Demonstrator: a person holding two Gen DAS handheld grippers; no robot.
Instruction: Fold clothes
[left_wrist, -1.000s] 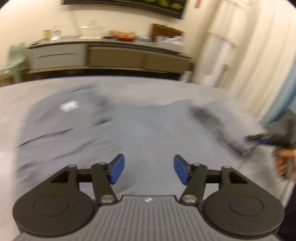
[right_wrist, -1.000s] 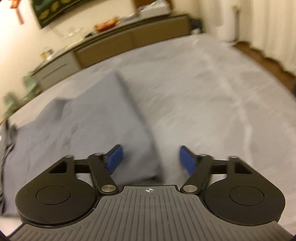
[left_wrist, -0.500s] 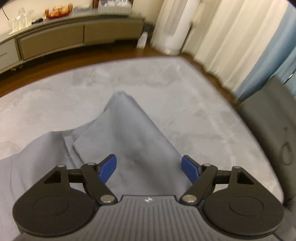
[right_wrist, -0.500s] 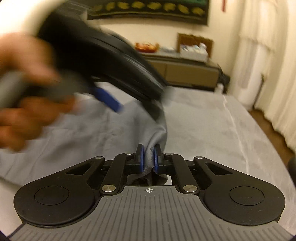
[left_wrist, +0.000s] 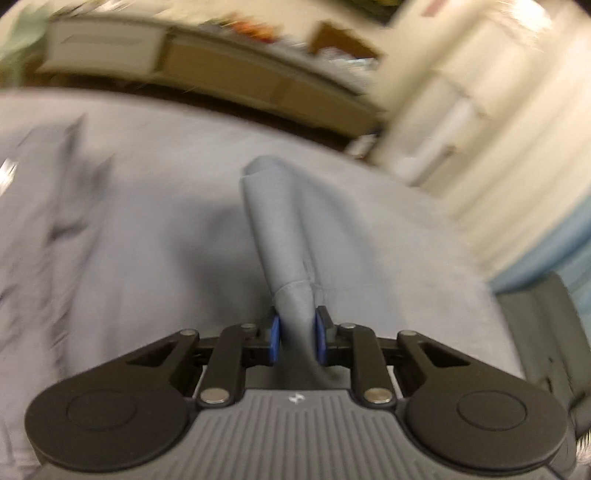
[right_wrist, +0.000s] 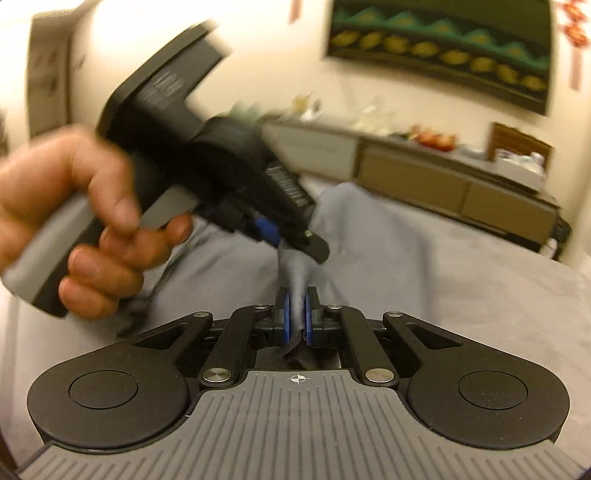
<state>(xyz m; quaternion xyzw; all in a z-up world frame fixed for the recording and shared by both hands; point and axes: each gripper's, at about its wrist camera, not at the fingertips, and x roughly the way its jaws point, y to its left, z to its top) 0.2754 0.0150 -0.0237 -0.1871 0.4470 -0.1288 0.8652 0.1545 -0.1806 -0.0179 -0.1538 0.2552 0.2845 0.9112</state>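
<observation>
My left gripper (left_wrist: 297, 338) had just been closing, and its blue pads (left_wrist: 274, 341) were clamped on a bunched fold of the blue-grey cotton garment (left_wrist: 280, 240), which rose from the jaws as a rolled ridge and spread out over the pale grey bed sheet (left_wrist: 424, 258) beyond. My right gripper (right_wrist: 295, 320) was clenched tight on another pinch of the same garment (right_wrist: 369, 229), the cloth squeezed thin between its two blue pads (right_wrist: 283, 321) and a little of it poking out behind them. In the right wrist view I could see my left hand (right_wrist: 77, 221) wrapped around the grey and black handle of the other gripper (right_wrist: 273, 236), whose tips gripped the cloth just beyond my right jaws, so the short strip between the two grips stood up off the bed. Beyond the bed ran a long low beige sideboard (right_wrist: 454, 184) against the cream wall, with a dark green and yellow picture (right_wrist: 443, 48) hung above it; much of the left view was smeared by blur.
</observation>
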